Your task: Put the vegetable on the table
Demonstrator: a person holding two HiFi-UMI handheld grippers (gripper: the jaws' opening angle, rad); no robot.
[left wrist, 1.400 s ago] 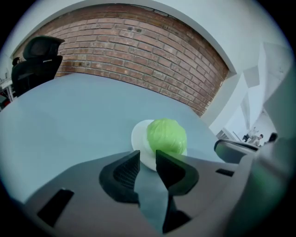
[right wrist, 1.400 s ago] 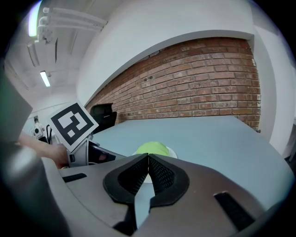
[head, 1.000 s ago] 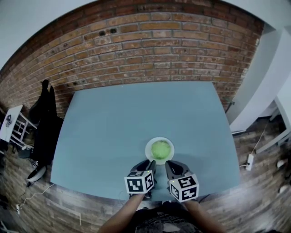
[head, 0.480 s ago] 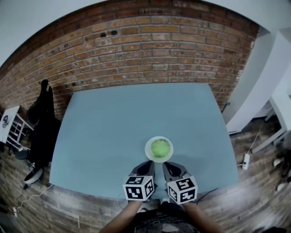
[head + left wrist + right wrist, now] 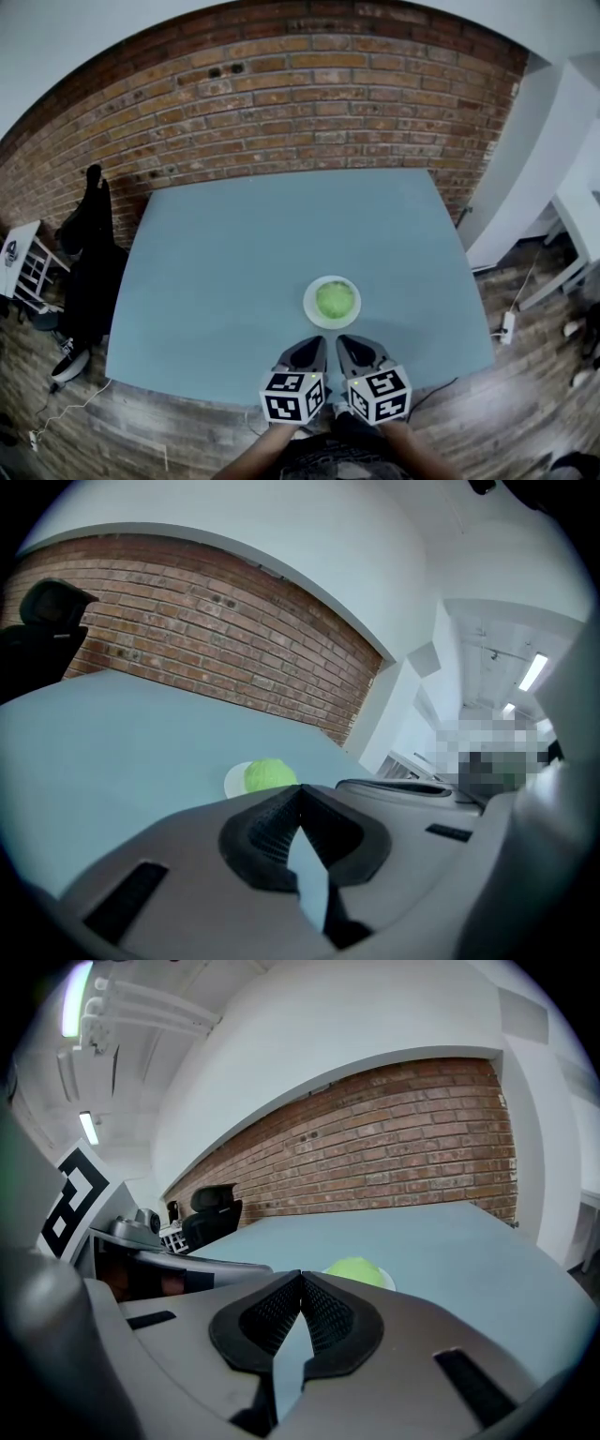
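A round green vegetable (image 5: 335,299) rests on a small white plate (image 5: 312,312) on the blue-grey table (image 5: 234,272), near its front edge. The vegetable (image 5: 270,774) shows just past the left jaws, and again (image 5: 357,1270) beyond the right jaws. My left gripper (image 5: 307,352) hovers just short of the plate, shut with nothing between its pads. Beside it my right gripper (image 5: 352,350) is shut too, and empty. Both point at the plate from the near side without touching it.
A brick wall (image 5: 309,103) runs behind the table. A black chair with a dark garment (image 5: 92,244) stands at the left, a white wall and furniture (image 5: 562,178) at the right. A power strip and cable (image 5: 507,323) lie on the wooden floor.
The left gripper's jaws have closed from wide open to shut. Both grippers have drawn back slightly toward the table's front edge. The vegetable and plate have stayed put.
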